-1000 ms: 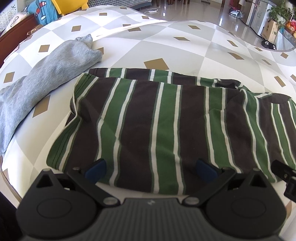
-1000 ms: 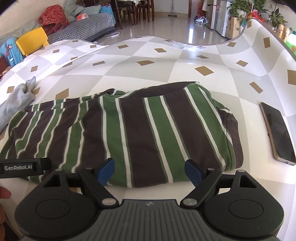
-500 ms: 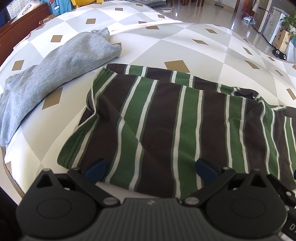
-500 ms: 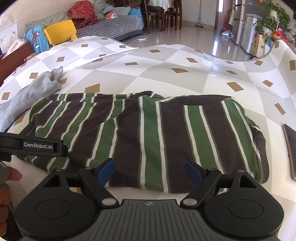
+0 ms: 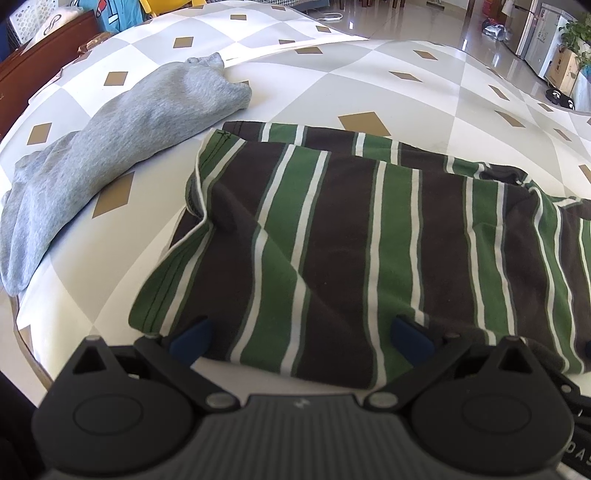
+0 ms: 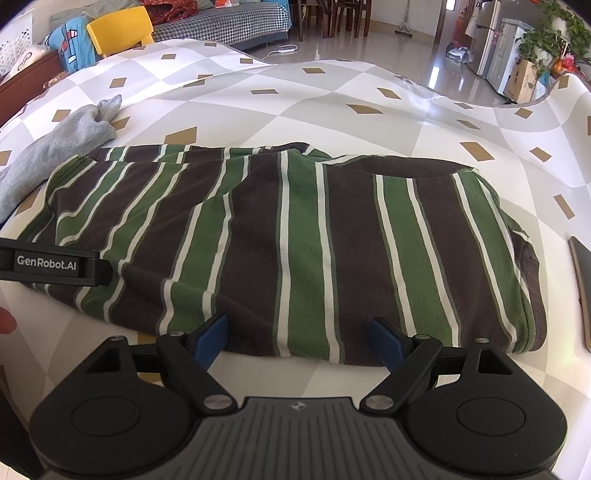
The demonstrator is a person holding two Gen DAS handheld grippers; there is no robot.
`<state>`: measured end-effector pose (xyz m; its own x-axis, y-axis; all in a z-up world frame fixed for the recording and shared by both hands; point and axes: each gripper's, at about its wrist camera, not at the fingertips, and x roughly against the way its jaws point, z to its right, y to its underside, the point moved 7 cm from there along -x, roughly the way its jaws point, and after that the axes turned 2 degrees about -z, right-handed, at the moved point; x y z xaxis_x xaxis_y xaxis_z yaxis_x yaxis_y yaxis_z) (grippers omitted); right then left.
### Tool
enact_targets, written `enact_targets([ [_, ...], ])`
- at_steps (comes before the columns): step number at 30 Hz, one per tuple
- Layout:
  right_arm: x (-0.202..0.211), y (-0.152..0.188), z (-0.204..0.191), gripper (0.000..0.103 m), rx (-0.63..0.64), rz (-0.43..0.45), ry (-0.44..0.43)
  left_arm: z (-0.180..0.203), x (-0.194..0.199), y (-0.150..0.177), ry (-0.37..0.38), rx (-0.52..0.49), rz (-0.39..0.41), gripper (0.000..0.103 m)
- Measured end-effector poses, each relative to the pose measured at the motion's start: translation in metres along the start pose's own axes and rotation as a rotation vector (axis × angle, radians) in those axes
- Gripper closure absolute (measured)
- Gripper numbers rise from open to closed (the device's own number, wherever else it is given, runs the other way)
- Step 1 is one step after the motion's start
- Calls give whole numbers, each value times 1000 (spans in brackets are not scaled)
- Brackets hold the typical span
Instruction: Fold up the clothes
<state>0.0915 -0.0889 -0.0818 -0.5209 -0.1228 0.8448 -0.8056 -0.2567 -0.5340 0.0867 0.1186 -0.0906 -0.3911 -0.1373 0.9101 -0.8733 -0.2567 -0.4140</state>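
Note:
A brown, green and white striped shirt [image 5: 369, 236] lies folded in a wide band on the checked tablecloth; it also shows in the right wrist view [image 6: 295, 236]. My left gripper [image 5: 301, 334] is open, its blue fingertips astride the shirt's near left hem. My right gripper [image 6: 299, 334] is open, its fingertips astride the near hem toward the shirt's right end. The left gripper's black body [image 6: 55, 267] shows at the left edge of the right wrist view.
A grey garment [image 5: 110, 147] lies to the left of the shirt, also seen in the right wrist view [image 6: 59, 144]. A phone [image 6: 581, 291] lies at the table's right. The table's near edge is right below both grippers. Chairs, a sofa and a yellow chair [image 6: 118, 29] stand beyond.
Both grippers have shifted left along the shirt's near hem and closer to it. The phone has slid toward the right edge of the right wrist view. Both grippers stay open.

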Motion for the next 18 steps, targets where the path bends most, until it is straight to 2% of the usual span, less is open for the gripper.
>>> enact_targets([
  [8,3,4,-6,19,18,-31,-23,-5,0,1,2,1,8,0],
  [12,7,2,-3,20,-30,-19,-39,-4,1,1,1,0,8,0],
  [15,12,-4,3,20,-86,17,-46,-3,2,1,5,-5,11,0],
  [18,13,-11,9,20,-114,61,-11,-1,5,-1,16,-12,17,0],
])
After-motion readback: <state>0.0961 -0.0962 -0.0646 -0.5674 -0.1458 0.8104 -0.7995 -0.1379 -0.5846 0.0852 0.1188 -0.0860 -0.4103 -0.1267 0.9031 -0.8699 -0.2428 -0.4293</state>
